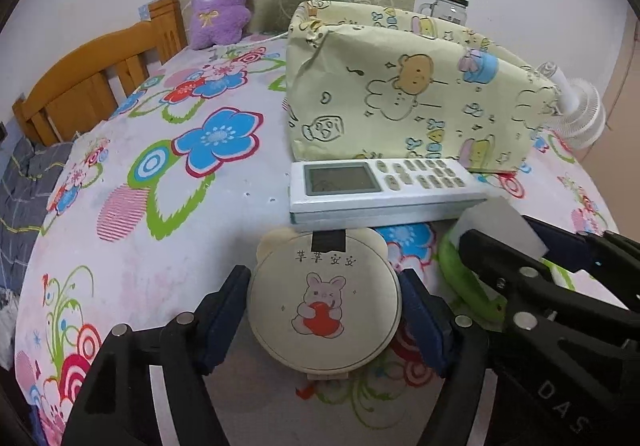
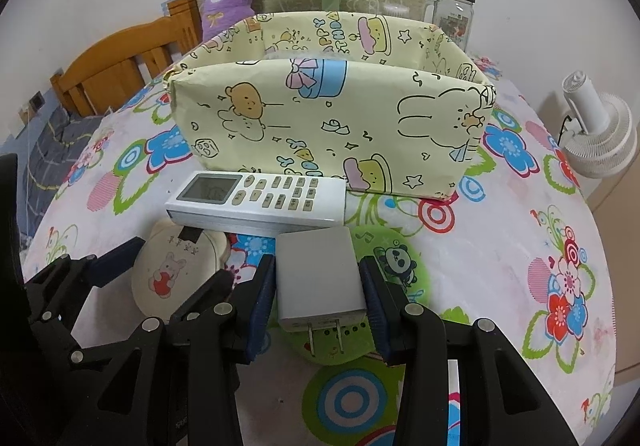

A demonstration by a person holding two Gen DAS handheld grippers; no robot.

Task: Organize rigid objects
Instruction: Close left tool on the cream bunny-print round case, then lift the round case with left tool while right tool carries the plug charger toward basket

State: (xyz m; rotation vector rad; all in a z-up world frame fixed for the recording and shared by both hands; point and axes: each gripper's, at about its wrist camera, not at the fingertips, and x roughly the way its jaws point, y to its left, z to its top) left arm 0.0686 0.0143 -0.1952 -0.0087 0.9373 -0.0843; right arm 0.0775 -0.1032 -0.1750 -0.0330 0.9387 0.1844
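We see our left gripper (image 1: 324,310) with its fingers (image 1: 224,310) pinching a round cream compact mirror (image 1: 324,306) printed with a rabbit, low over the flowered counter (image 1: 168,238). Our right gripper (image 2: 320,286) has its fingers (image 2: 262,294) clamped on a white plug-in charger (image 2: 320,274), prongs pointing back toward us. Just beyond both sets of fingertips lies a white air-conditioner remote (image 2: 260,202), its near edge overlapping the mirror's top. Past the remote stands the open yellow cartoon-print storage box (image 2: 328,118), touching or nearly touching the remote.
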